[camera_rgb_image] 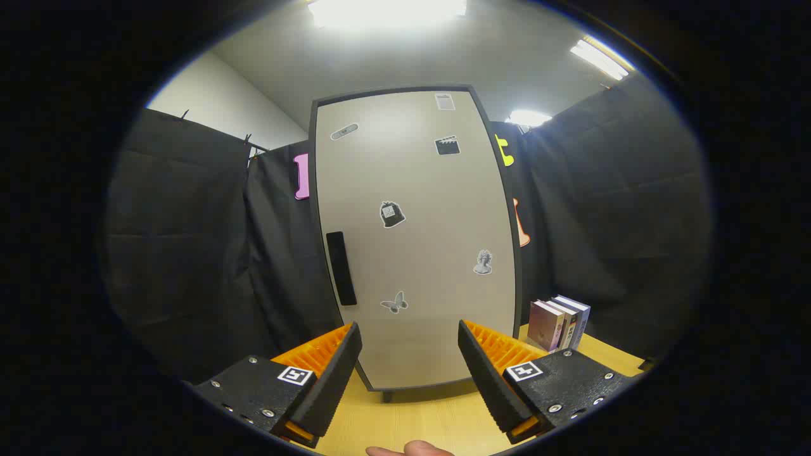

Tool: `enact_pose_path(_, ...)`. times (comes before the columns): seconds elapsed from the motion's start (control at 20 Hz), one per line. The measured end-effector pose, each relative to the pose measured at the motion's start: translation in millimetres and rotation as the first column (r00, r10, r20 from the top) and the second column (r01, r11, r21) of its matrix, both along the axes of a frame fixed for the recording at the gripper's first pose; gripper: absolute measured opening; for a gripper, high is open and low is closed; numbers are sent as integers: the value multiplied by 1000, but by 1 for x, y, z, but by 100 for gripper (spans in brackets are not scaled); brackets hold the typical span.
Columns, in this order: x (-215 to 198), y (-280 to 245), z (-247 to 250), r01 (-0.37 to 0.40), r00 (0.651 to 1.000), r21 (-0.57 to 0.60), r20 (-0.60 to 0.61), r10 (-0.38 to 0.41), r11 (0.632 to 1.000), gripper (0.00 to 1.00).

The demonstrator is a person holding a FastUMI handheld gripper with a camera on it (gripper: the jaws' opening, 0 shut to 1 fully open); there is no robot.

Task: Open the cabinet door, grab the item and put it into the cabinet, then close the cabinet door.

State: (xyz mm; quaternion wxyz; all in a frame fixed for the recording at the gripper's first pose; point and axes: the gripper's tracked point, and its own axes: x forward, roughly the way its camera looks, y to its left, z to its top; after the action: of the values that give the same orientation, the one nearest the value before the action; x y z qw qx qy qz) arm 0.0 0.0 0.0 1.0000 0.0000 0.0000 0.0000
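I am holding my gripper (410, 345) wide open with nothing between its fingers, pointing it straight at the cabinet (415, 240) standing on the wooden table (412, 418). The cabinet door (418, 253) is sitting shut, its dark handle (341, 268) running upright near the door's left edge, beyond my left finger. Small stickers are dotting the door. A few books (559, 323) are standing upright on the table just right of the cabinet, beyond my right finger; they are probably the item, though I cannot tell for sure. A fingertip (412, 449) is peeking in below the fingers.
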Motion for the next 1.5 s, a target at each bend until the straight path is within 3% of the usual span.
enact_pose_path(0.85,1,-5,-4,-2,1000,-6,-4,2,1000,95)
enact_pose_path(1.5,56,4,3,2,1000,-44,12,-1,999,95)
